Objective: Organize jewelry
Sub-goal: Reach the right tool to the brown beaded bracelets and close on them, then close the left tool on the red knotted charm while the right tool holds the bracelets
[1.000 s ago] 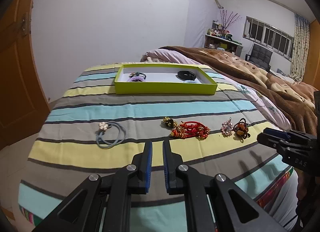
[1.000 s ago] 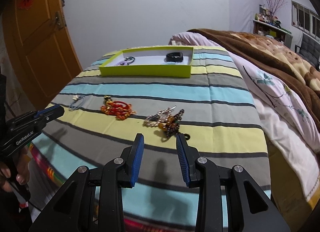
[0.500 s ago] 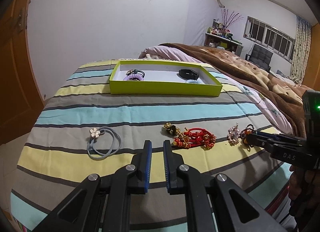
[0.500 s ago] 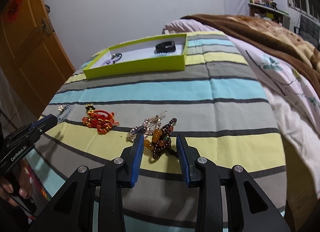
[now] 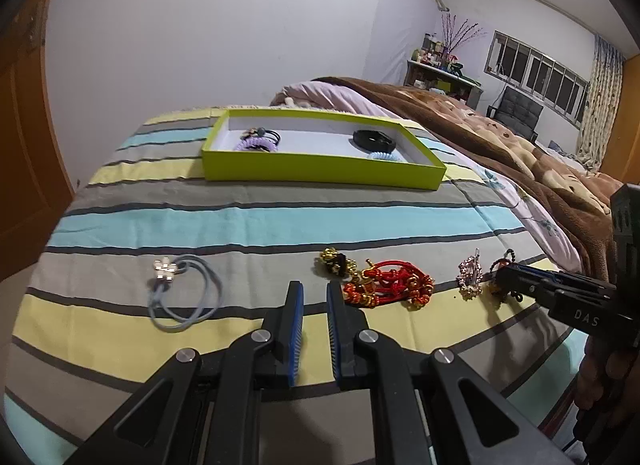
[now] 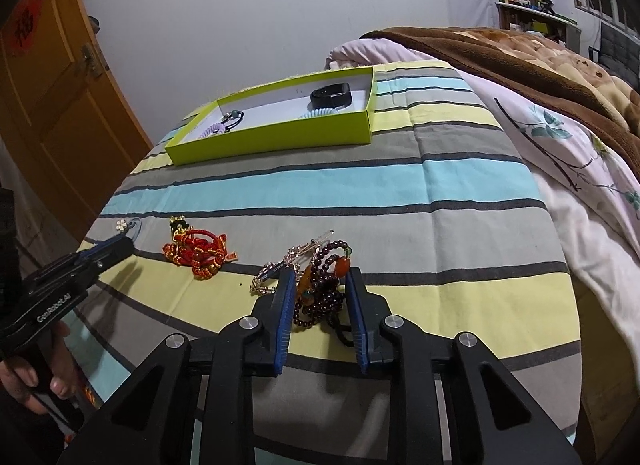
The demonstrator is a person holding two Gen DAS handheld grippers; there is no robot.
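Loose jewelry lies in a row on the striped bedspread: a blue-grey hair tie (image 5: 184, 293) with a flower, a red knotted bracelet (image 5: 390, 283), a crystal hair clip (image 5: 472, 277) and a dark bead bracelet (image 6: 320, 297). My right gripper (image 6: 318, 277) is down over the bead bracelet. Its jaws are closing, with the beads between the blue pads. My left gripper (image 5: 314, 285) hovers just short of the red bracelet. A narrow gap shows between its fingers, and nothing is in it.
A lime-green box (image 5: 320, 175) stands further back on the bed, holding hair ties and a black band. A brown blanket (image 5: 500, 137) and pink quilt cover the bed's right side. An orange door (image 6: 52, 105) is to the left. A hand (image 6: 44, 381) holds the left gripper.
Both grippers came forward and lower toward the jewelry row. The right jaws moved around the bead bracelet and then narrowed on it. The left jaws kept their narrow gap.
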